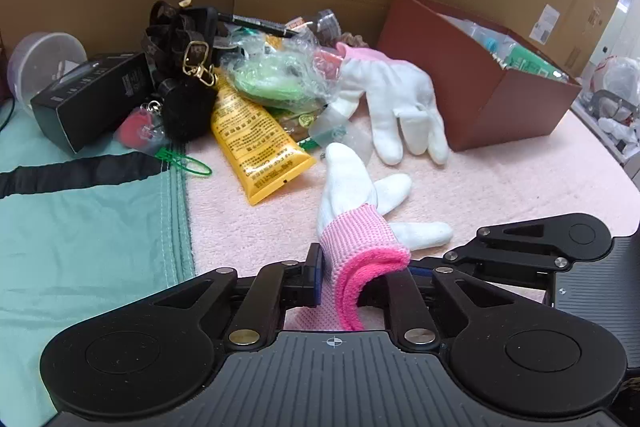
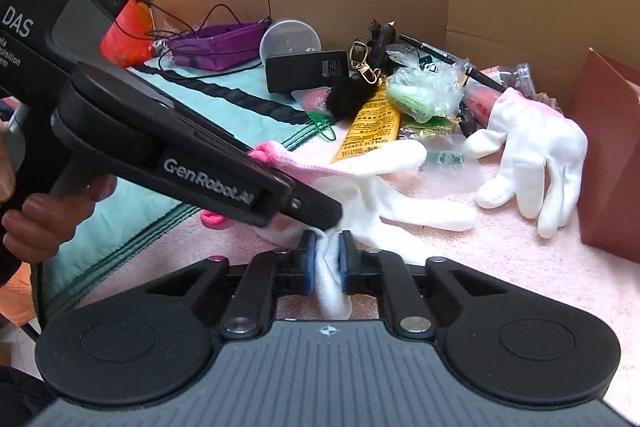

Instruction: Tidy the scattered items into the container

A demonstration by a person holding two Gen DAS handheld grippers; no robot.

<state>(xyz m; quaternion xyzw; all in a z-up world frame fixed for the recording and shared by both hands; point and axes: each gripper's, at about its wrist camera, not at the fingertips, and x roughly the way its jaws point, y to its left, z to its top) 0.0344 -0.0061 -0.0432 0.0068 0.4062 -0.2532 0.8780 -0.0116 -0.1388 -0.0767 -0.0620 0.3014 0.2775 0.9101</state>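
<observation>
A white glove with a pink cuff (image 1: 352,203) lies on the pink towel. My left gripper (image 1: 362,275) is shut on its cuff. My right gripper (image 2: 327,259) is shut on a white finger of the same glove (image 2: 384,203); the right gripper also shows at the right edge of the left wrist view. A second white glove (image 1: 396,99) (image 2: 536,155) lies beside the brown cardboard box (image 1: 500,107) (image 2: 608,163), which holds some items. A yellow tube (image 1: 256,139) (image 2: 368,131) lies in the pile.
The pile holds a black furry keychain (image 1: 188,115), a strap with gold clasps (image 1: 180,39), a black box (image 1: 92,99), plastic bags (image 1: 276,75) and a pen (image 1: 260,23). A purple tray (image 2: 216,45) and clear tub (image 2: 290,39) stand behind. Cardboard walls surround the area.
</observation>
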